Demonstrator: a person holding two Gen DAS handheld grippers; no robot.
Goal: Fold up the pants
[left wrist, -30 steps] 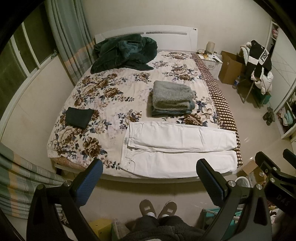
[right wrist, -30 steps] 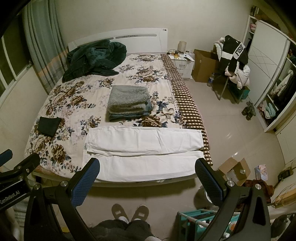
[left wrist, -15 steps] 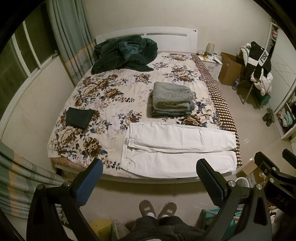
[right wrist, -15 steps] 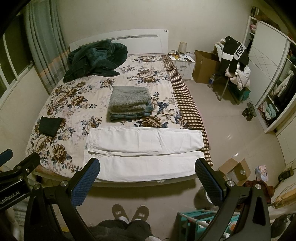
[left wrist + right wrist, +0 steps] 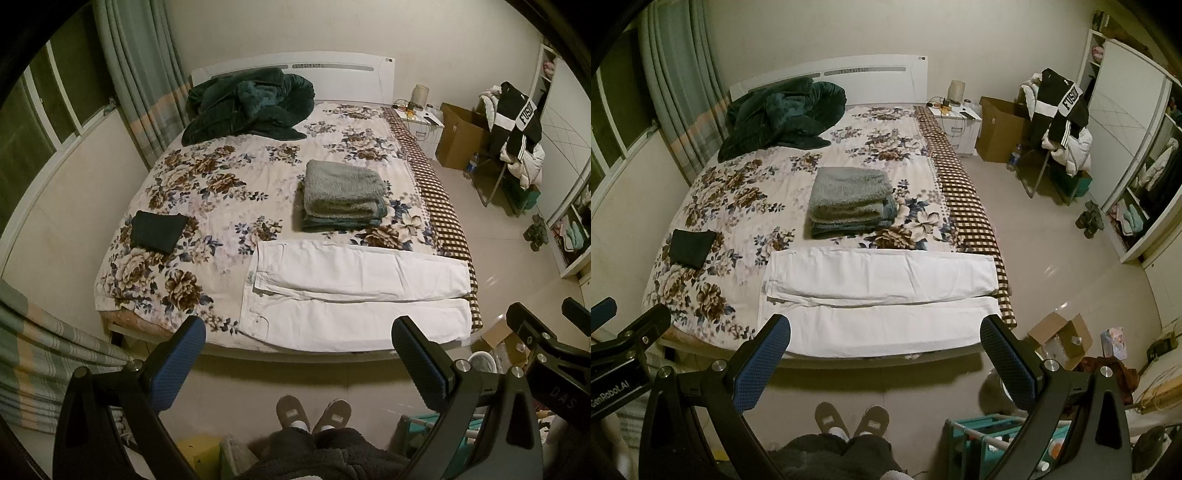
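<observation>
Both views nudged slightly rightward and nearer, bed (image 5: 155, 295) and white pants (image 5: 354, 295) shifted a touch in frame

Smooth matt white cloth pants (image 5: 354, 291) are lying w/ fuzzy grey towel stack (image 5: 341, 194); glossy tile floor (image 5: 1052, 258) is reflecting light.

Open floor between slippers (image 5: 313, 411) and bed (image 5: 159, 325) edge, nothing blocking approach. White pants (image 5: 354, 291) flat along near edge, clear above. Stack of folded blankets (image 5: 341, 194) just behind pants, limiting far-side reach. Small dark folded cloth (image 5: 159, 230) well apart to left. Cardboard box (image 5: 1058, 339) on floor at right corner.
</observation>
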